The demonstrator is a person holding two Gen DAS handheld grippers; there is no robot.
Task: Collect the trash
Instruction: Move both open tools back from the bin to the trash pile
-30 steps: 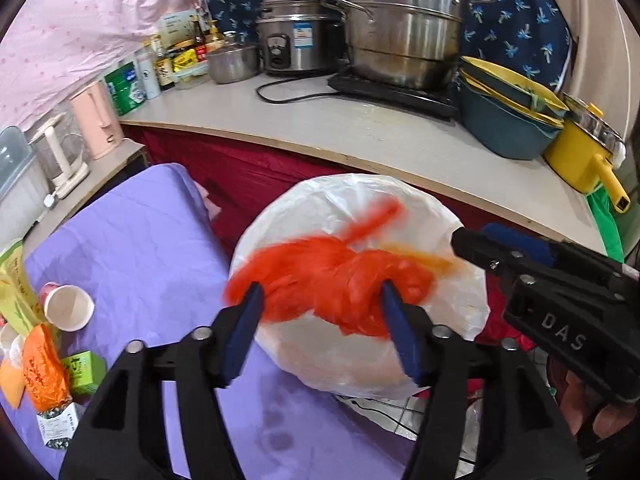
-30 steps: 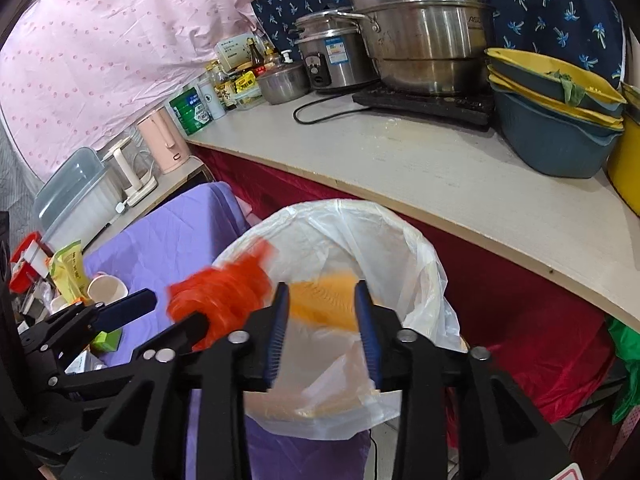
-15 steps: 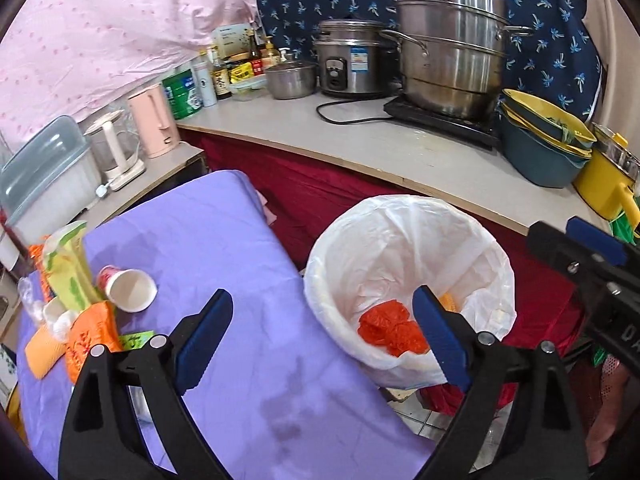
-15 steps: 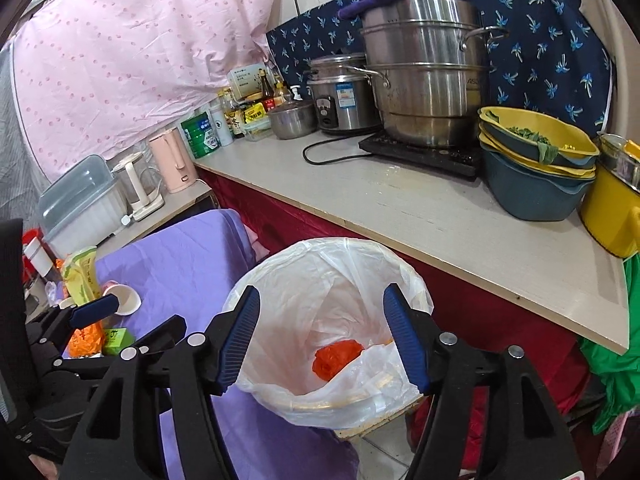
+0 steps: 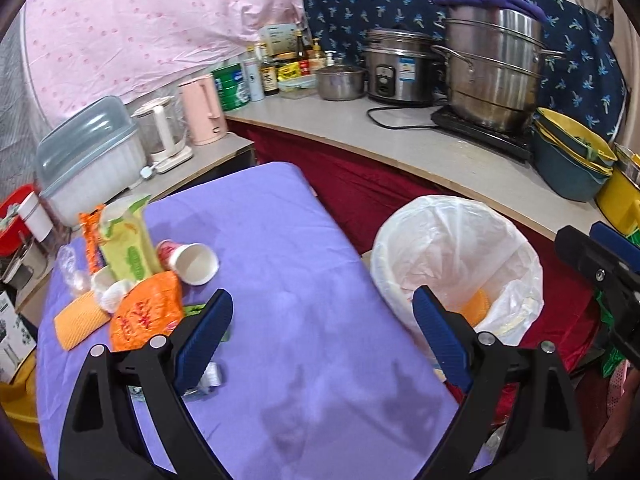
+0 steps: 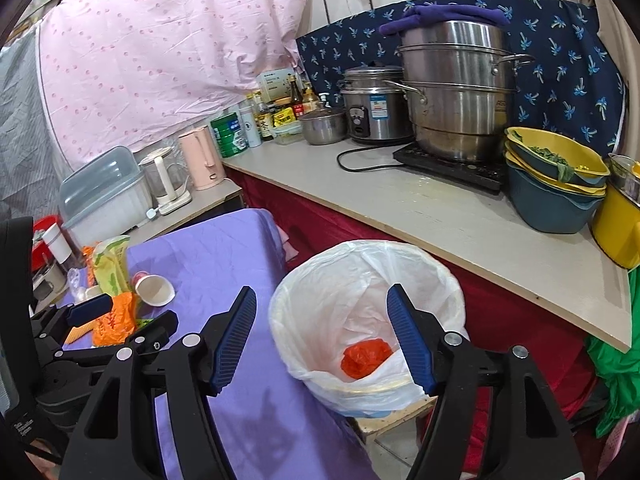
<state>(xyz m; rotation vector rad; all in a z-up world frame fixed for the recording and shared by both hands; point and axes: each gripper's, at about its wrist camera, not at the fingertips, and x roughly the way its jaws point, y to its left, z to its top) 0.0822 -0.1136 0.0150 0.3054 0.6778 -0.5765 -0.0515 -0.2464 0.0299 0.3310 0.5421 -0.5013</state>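
Jaws on both tools have just been opening and now stand spread with nothing between them: the left hand-held gripper (image 5: 322, 336) frames bare purple cloth, the right hand-held gripper (image 6: 322, 340) the lined bin (image 6: 416, 256), where an orange-red wrapper (image 6: 366, 356) already lies at lower centre. Next comes another pickup, best done by swinging toward the litter pile (image 5: 140, 280) at the left of the worktop (image 5: 288, 240) and taking the nearest orange packet (image 5: 146, 316) first, low and square, before the tipped paper cup (image 5: 196, 262) beyond it.
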